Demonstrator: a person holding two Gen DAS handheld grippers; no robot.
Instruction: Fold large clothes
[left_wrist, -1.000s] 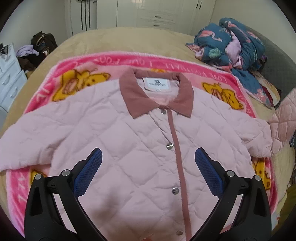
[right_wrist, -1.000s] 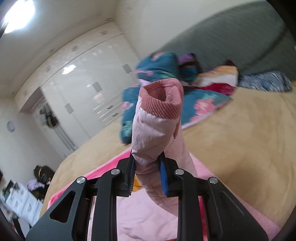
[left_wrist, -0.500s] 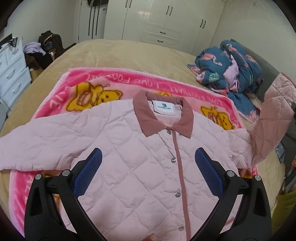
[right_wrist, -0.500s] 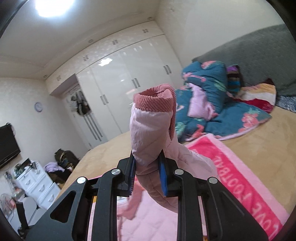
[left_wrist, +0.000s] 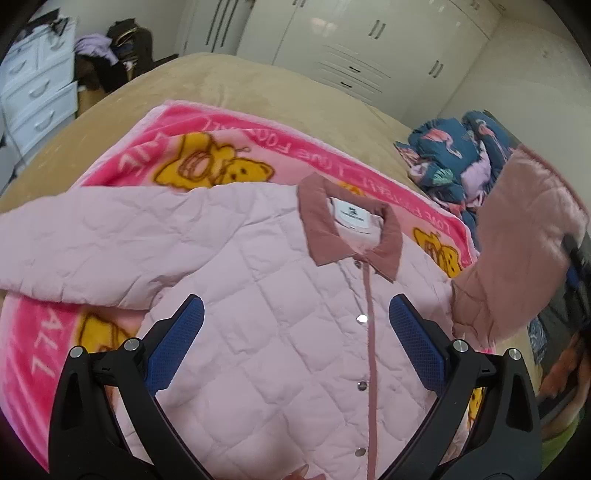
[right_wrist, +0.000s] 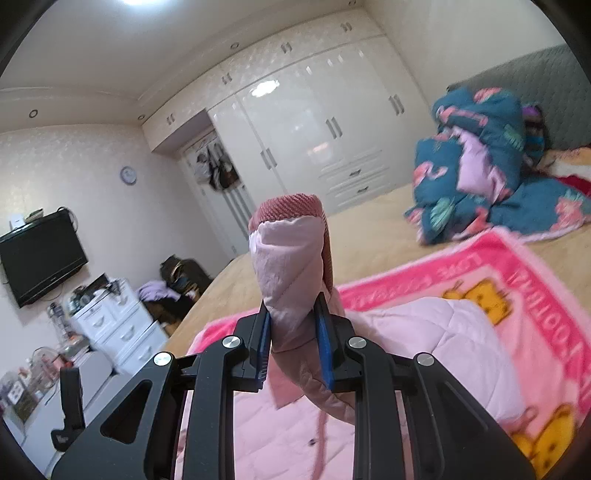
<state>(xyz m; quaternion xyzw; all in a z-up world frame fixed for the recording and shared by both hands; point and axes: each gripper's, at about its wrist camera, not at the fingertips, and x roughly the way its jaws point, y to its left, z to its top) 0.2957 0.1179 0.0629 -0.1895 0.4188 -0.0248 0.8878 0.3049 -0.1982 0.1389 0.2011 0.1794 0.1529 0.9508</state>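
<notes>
Sleeve-fold step: right tool (right_wrist: 295, 350) pinching jacket cuff (right_wrist: 288, 254), left tool (left_wrist: 295, 343) spread & empty; next, lay sleeve across jacket (left_wrist: 277, 332) chest.

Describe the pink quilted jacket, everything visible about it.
The pale pink quilted jacket lies front up on a bright pink cartoon-bear blanket, snapped shut along a dusty-rose placket. It looks puffy and diamond-stitched, with a darker corduroy-like collar, a white neck label and silver snaps. One sleeve lies spread out flat; the other sleeve is lifted, the right gripper shut on it just below its ribbed rose cuff. The open left gripper hovers above the chest.
</notes>
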